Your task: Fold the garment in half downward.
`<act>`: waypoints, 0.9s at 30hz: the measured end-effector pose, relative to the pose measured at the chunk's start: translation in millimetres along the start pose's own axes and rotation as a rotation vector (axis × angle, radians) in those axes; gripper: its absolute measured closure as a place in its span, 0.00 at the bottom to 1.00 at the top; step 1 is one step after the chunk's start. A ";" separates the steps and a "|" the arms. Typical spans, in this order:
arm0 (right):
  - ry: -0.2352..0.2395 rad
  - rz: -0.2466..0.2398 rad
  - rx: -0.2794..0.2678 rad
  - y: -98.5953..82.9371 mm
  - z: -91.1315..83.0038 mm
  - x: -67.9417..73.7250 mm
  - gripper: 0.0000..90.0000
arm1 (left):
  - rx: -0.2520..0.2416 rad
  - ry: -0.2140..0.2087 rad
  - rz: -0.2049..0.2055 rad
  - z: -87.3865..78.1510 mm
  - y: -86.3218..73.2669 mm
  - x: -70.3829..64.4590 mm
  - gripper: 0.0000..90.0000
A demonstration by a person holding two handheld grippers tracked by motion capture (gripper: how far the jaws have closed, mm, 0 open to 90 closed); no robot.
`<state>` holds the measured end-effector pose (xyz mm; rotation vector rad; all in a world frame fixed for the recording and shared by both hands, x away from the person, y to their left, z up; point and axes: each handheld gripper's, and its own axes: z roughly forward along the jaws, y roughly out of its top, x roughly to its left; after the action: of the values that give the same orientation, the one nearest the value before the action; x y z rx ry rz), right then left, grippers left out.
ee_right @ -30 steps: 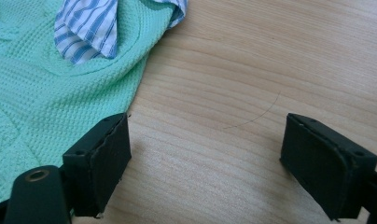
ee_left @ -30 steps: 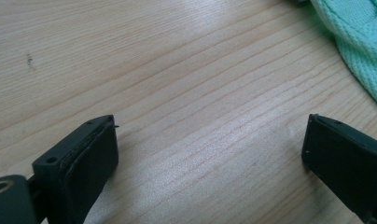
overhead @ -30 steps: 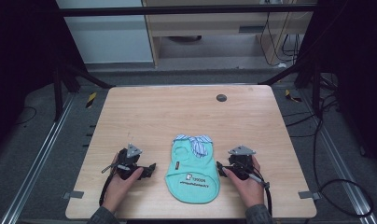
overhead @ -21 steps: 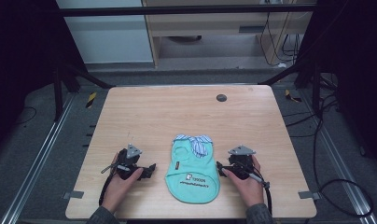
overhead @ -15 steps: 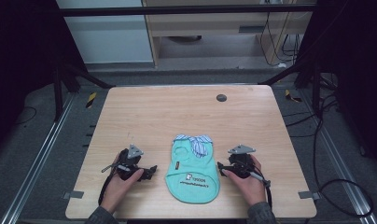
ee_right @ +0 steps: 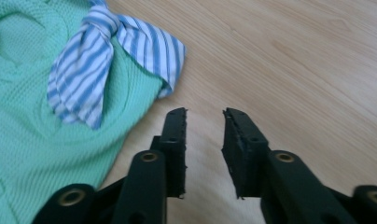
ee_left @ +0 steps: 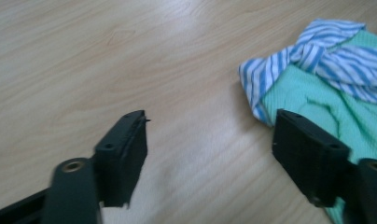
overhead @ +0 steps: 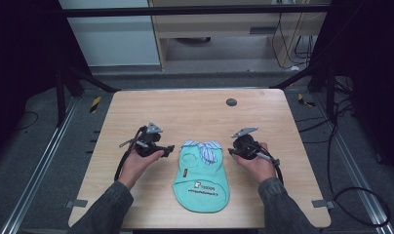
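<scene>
One garment (overhead: 201,178) on the bench (overhead: 195,109), lying flat near the front edge, between the two hand-held grippers. Mint-green knit body with a waffle texture, rounded lower hem, small in cut. Blue-and-white striped collar (overhead: 201,147) at the far end of the garment, knotted at the centre into a bow-like tie. Dark printed lettering with a small white mark on the lower body; wording too small to read. Small dark tag on the left part of the body.

Count: one garment, two hand-held grippers, one dark round disc (overhead: 231,102), two hands.

Left hand-held gripper (overhead: 167,148) just left of the garment's collar, low over the bench, held by the left hand (overhead: 137,163). Jaws spread wide, released, nothing between them; in the left gripper view, left hand-held gripper (ee_left: 210,149) over bare wood, with one jaw at the edge of the garment (ee_left: 350,112).

Right hand-held gripper (overhead: 232,152) just right of the collar, held by the right hand (overhead: 256,165). Jaws parted by a narrow gap, nothing grasped; in the right gripper view, right hand-held gripper (ee_right: 205,140) over bare bench beside the garment (ee_right: 46,121), clear of the cloth.

Disc well beyond the garment, near the bench's far edge, slightly to the right.
</scene>
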<state>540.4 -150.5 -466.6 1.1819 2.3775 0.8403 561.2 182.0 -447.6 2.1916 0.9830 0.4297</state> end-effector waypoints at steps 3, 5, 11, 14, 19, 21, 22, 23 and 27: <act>0.015 -0.020 0.018 9.5 8.7 1.3 0.90 | -0.003 -0.001 0.035 6.6 12.1 -6.5 0.53; 0.023 -0.029 0.019 16.7 13.4 2.1 0.93 | -0.001 -0.008 0.037 10.8 18.1 -9.3 0.61; 0.048 -0.018 0.002 35.3 22.2 3.5 0.94 | 0.017 -0.025 0.035 28.0 35.0 -14.4 0.72; 0.057 -0.012 0.006 43.3 29.9 5.3 0.90 | 0.025 -0.026 0.027 36.7 38.7 -14.8 0.74; 0.051 -0.004 0.033 49.5 45.1 7.1 0.82 | 0.063 -0.035 0.023 51.2 35.8 -16.3 0.73; 0.060 0.011 0.038 49.7 47.9 7.5 0.81 | 0.064 -0.032 0.022 53.0 35.2 -17.1 0.71; 0.054 0.010 0.051 49.6 52.7 7.8 0.78 | 0.075 -0.039 0.028 56.0 33.9 -17.7 0.70; 0.053 0.013 0.050 49.4 54.0 8.1 0.77 | 0.081 -0.041 0.028 57.2 33.0 -17.9 0.70; 0.053 0.018 0.054 48.5 56.6 8.2 0.74 | 0.097 -0.037 0.038 60.5 29.7 -19.1 0.68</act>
<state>595.4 -101.0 -478.7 1.2176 2.4505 0.8274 596.8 125.9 -470.0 2.3005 0.9614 0.3649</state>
